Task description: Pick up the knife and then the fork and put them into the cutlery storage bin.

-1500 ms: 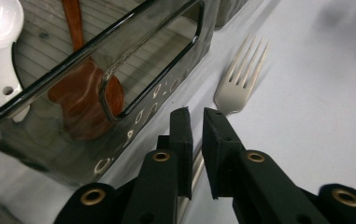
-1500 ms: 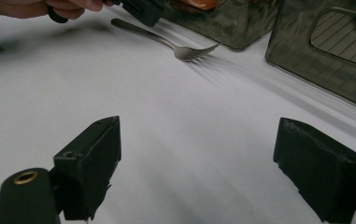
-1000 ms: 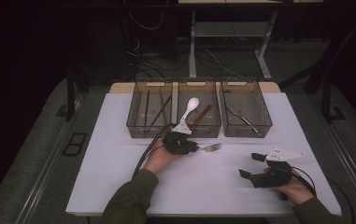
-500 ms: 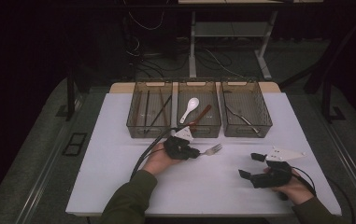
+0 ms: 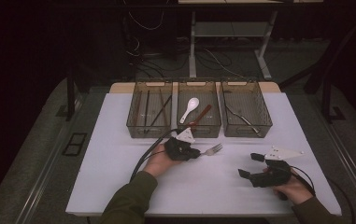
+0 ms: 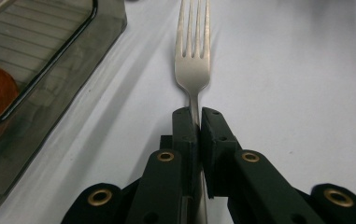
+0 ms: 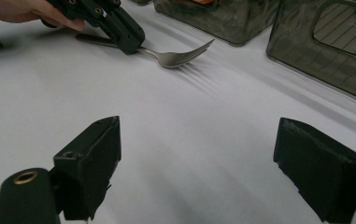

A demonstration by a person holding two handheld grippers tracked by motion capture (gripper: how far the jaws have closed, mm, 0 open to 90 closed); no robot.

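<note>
Gripping the fork (image 6: 193,65) by its neck, my left tongs (image 6: 199,122) have just been closing and now pinch it between their jaws. The fork lies on the white worktop (image 5: 119,154), just before the middle bin (image 5: 199,127), tines pointing away from my left hand (image 5: 156,162). My right tongs (image 7: 196,163) rest well apart to the right, jaws wide open over bare worktop, holding nothing.

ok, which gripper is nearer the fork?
Left. The left gripper is shut on the fork at its neck; the right gripper sits open, well off to its side.
</note>
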